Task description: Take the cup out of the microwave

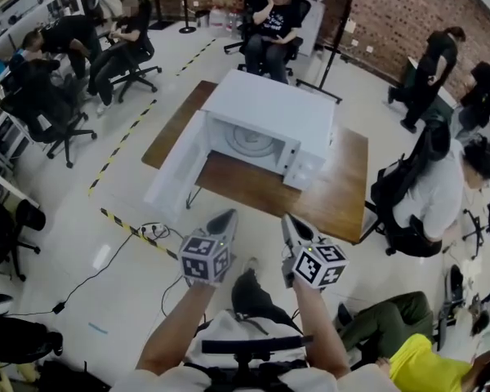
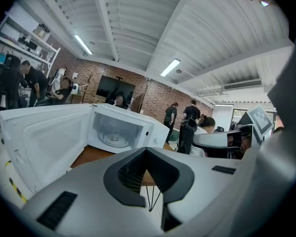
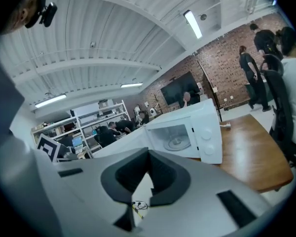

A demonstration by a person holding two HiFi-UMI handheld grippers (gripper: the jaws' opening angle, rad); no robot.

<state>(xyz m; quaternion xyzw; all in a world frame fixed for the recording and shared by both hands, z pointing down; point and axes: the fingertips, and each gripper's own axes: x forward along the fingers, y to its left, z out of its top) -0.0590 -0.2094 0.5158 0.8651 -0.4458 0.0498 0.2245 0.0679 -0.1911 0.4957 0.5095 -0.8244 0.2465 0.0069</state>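
A white microwave (image 1: 269, 109) stands on a wooden table (image 1: 343, 194) with its door (image 1: 175, 170) swung wide open to the left. Inside I see only the glass turntable (image 1: 251, 143); no cup shows in any view. My left gripper (image 1: 223, 217) and right gripper (image 1: 287, 221) hang side by side short of the table's near edge, both shut and empty. In the left gripper view the microwave (image 2: 119, 130) lies ahead beyond the closed jaw tips of that gripper (image 2: 147, 149). The right gripper view has the microwave (image 3: 187, 132) ahead to the right of its gripper (image 3: 148, 152).
People sit on office chairs all round; one in a white shirt (image 1: 429, 194) is close to the table's right edge. A power strip with cables (image 1: 151, 231) and yellow-black floor tape (image 1: 118, 223) lie left of me. Shelving (image 3: 98, 117) stands at the far left.
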